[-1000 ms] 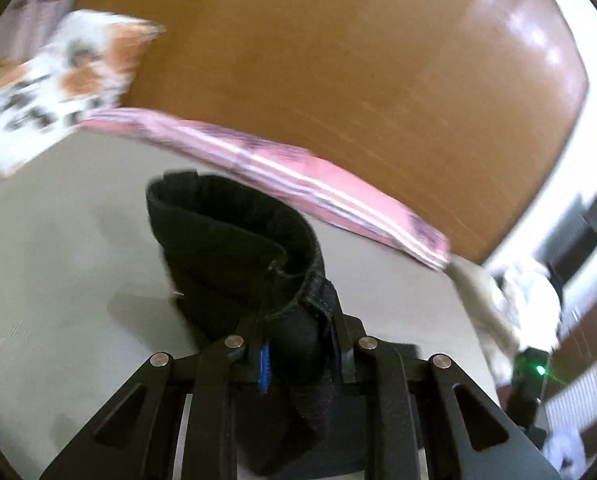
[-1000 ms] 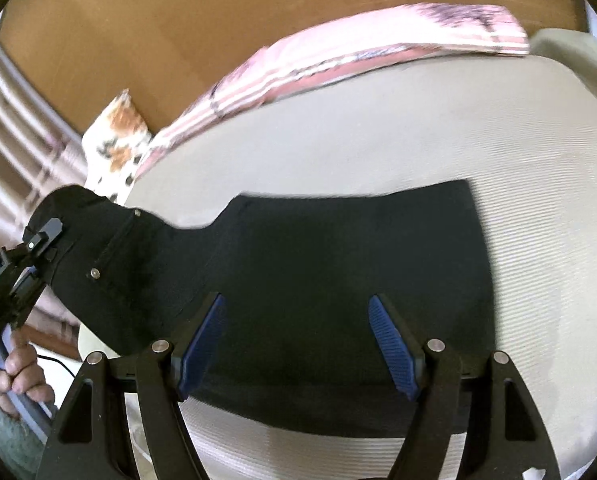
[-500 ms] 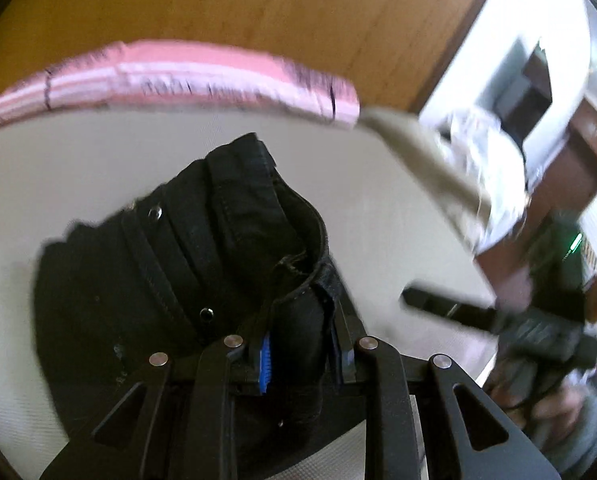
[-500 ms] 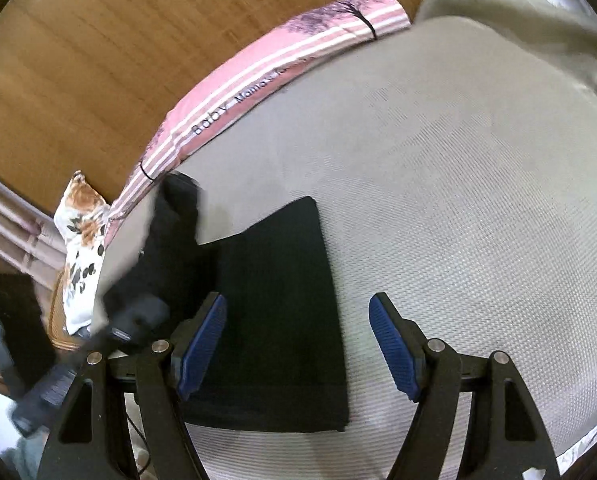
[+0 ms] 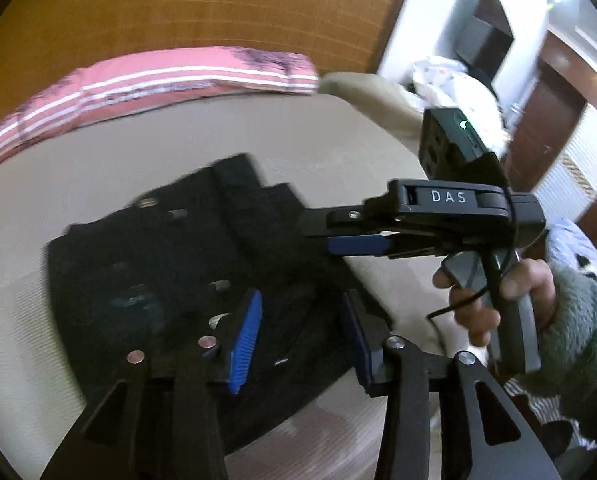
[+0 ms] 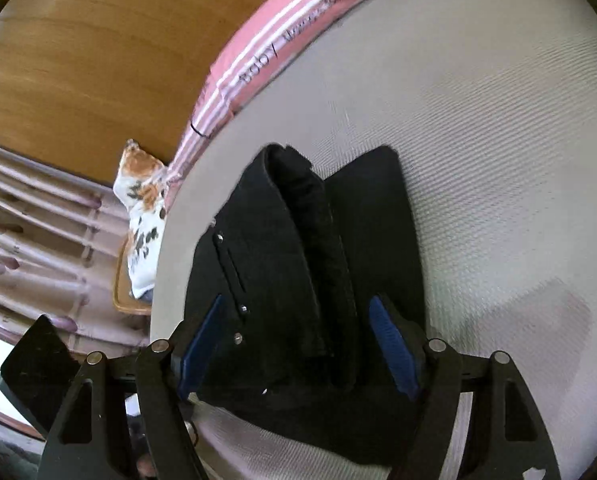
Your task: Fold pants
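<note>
The left gripper (image 5: 298, 336) has let go of the black pants (image 6: 298, 280), fingers now spread. The right gripper (image 6: 298, 344) hovers, fingers apart, over the folded pants on the bed (image 6: 498, 160).

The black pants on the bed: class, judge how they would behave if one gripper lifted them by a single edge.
The black pants would probably droop and unfold: they lie in soft, rounded folds on the beige bedspread. They look thick, with rivets and a bulky waistband, so likely heavy for their size. The ribbed cover may grip them, so pushing might bunch rather than slide them.
</note>
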A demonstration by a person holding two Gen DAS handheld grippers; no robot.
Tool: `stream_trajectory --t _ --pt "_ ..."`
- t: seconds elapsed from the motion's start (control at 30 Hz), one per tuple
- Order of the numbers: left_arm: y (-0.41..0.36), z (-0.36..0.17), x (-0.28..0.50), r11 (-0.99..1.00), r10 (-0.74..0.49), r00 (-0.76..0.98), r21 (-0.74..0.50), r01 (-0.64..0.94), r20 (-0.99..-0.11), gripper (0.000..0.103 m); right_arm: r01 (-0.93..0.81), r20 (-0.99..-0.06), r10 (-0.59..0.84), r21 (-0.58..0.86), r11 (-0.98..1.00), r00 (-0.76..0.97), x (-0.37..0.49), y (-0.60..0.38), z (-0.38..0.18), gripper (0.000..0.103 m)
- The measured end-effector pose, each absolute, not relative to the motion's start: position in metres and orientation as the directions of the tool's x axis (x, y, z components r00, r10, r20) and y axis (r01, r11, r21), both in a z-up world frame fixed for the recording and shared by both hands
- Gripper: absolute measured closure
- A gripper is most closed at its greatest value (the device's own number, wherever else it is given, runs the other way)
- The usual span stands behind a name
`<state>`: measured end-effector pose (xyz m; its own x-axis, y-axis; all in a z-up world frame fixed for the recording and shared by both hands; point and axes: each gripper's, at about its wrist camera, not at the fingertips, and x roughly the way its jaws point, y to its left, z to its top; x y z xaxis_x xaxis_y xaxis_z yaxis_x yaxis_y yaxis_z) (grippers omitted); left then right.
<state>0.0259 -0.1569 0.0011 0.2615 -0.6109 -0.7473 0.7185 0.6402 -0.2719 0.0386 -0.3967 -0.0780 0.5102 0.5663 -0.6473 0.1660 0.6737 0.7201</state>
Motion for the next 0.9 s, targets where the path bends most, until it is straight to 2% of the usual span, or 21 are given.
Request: stream_trajectory --t 0.23,0.43,0.5,0.57,0.6,0.67,0.77,0.9 --pt "-0.096 -0.023 0.059 0.799 -0.509 0.341 -0.287 0.529 -0.790 0.058 0.111 -0.624 0.602 0.734 0.670 0.498 0.070 -0.396 -0.092 0.032" --pt "-0.090 -0.043 0.063 0.810 -0.496 0.323 -0.294 0.508 -0.806 0.058 0.047 -0.577 0.640 0.760 0.648 0.507 0.099 -0.391 -0.099 0.034" --pt "-0.093 -0.046 0.061 0.812 -0.484 0.324 -0.278 0.513 -0.813 0.058 0.036 -0.571 0.644 0.761 0.647 0.509 0.101 -0.390 -0.098 0.043" --pt "-0.095 -0.051 0.059 0.812 -0.476 0.323 -0.268 0.519 -0.818 0.058 0.046 -0.579 0.647 0.762 0.646 0.496 0.100 -0.389 -0.102 0.067" --pt "-0.097 -0.052 0.061 0.812 -0.475 0.323 -0.266 0.520 -0.819 0.058 0.052 -0.575 0.659 0.771 0.635 0.485 0.098 -0.389 -0.105 0.070" --pt "-0.099 -0.053 0.062 0.812 -0.472 0.325 -0.260 0.523 -0.820 0.058 0.059 -0.561 0.674 0.787 0.614 0.480 0.094 -0.388 -0.106 0.082" --pt "-0.099 -0.049 0.066 0.812 -0.478 0.323 -0.270 0.518 -0.817 0.058 0.081 -0.557 0.651 0.788 0.610 0.516 0.086 -0.384 -0.094 0.091" --pt "-0.092 -0.030 0.067 0.807 -0.514 0.357 -0.297 0.511 -0.780 0.058 0.077 -0.537 0.618 0.787 0.612 0.575 0.069 -0.384 -0.058 0.093"
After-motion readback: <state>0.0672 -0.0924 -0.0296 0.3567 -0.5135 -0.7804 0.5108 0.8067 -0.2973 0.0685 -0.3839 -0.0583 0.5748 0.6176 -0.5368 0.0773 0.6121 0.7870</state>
